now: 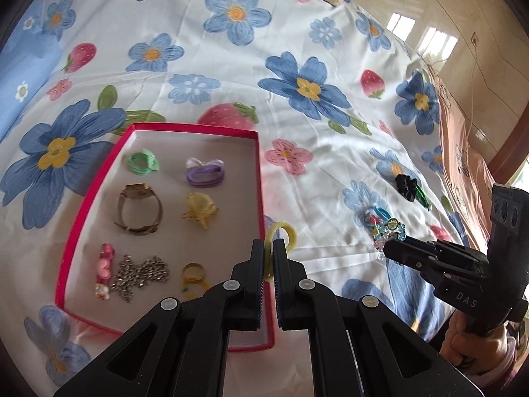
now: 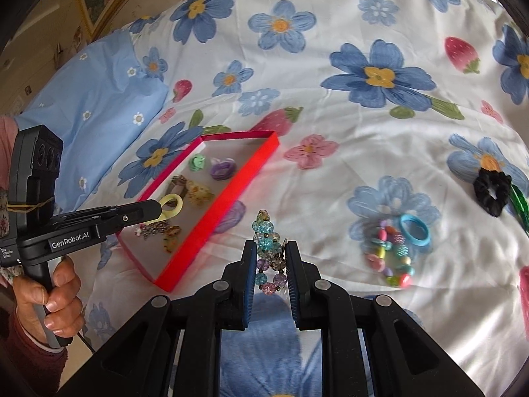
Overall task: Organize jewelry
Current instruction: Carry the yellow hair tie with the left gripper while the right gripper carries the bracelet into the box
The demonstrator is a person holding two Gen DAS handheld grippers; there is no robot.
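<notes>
The left gripper (image 1: 269,248) hides the lower part of the yellow ring (image 1: 282,235) pinched between its pads. The right gripper (image 2: 271,251) covers the sides of the glass-bead bracelet (image 2: 267,248). The green item (image 2: 519,205) beside the black scrunchie (image 2: 492,192) is cut off at the right wrist view's edge, its kind unclear.

Yellow ring (image 1: 283,235) in left gripper (image 1: 269,248) beside red tray (image 1: 195,128).
</notes>
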